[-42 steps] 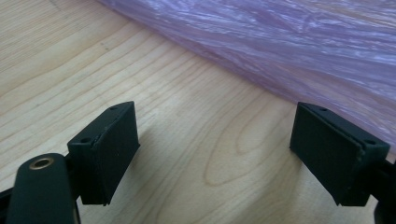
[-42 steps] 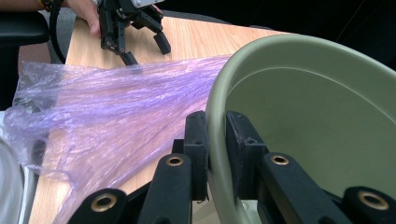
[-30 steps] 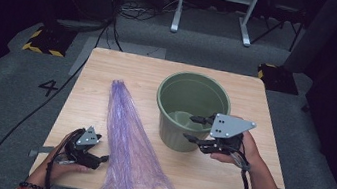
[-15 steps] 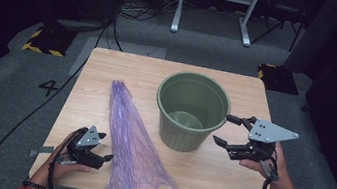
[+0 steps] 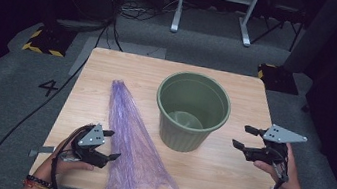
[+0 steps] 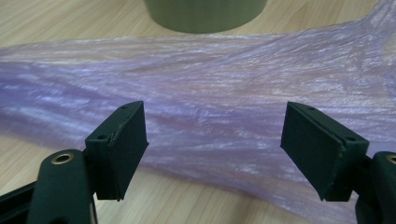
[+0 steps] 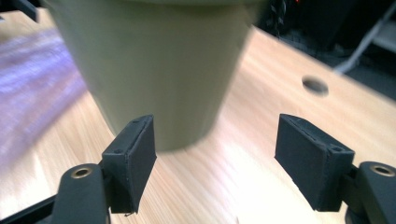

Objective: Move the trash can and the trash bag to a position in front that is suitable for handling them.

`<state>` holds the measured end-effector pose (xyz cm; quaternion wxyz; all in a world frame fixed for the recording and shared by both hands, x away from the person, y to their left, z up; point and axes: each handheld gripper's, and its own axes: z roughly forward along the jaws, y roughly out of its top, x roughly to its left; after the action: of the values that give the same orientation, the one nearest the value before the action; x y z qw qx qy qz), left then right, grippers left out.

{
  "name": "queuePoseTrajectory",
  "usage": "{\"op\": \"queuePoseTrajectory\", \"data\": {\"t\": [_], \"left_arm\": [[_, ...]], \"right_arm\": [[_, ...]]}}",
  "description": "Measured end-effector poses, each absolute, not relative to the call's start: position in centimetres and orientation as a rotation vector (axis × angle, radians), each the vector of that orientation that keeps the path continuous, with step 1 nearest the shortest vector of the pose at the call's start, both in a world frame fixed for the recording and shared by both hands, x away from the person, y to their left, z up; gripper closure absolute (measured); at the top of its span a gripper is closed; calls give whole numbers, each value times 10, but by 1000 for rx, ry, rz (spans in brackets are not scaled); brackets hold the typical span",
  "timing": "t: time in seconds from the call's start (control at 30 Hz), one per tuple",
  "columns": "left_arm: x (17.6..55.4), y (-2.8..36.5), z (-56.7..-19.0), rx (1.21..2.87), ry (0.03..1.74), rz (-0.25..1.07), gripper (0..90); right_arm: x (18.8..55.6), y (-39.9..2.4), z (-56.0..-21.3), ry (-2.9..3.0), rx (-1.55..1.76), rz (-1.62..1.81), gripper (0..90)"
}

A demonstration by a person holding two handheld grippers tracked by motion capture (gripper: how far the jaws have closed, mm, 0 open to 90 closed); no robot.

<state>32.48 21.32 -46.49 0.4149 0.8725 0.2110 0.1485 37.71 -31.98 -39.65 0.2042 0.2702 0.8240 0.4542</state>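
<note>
- Wooden table (image 5: 224,179), pale grain, square top, set on grey carpet; small round hole in its surface seen in the right gripper view.
- Purple plastic bag (image 5: 131,144), thin and crinkled, laid flat in a long strip from mid-table toward the near edge, narrow at the far end, fanned wide at the near end and hanging slightly over the edge. Lies just left of the pot, apart from it in the high view.
- Green plastic pot (image 5: 192,110), upright, mouth open, standing at centre of the table slightly toward the right; pale patch visible on its inner floor.
- Right gripper (image 5: 246,137) held in a hand above the right edge of the table, grey plate on top, jaws spread wide and gripping nothing, pointed at the pot's side wall, clear of it.
- Left gripper (image 5: 111,145) held low at the near-left corner, jaws parted with nothing between them, tips just beside the bag's left edge; bag spread across the background in the left gripper view.
- Black cable trailing off the left side onto the carpet.
</note>
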Motion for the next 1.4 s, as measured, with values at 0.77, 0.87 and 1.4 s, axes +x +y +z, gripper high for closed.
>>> {"op": "queuePoseTrajectory", "data": {"t": [0.77,0.87,1.4], "left_arm": [[371,185,-494,2297,544,244,220],[372,185,-496,2308,555,231,264],[379,191,-497,2265,704,337,684]], "right_arm": [[394,-363,-463,2311,1060,1271,303],[394,-359,-467,2337,1046,1258,303],[399,-331,-483,2455,996,1185,310]]}}
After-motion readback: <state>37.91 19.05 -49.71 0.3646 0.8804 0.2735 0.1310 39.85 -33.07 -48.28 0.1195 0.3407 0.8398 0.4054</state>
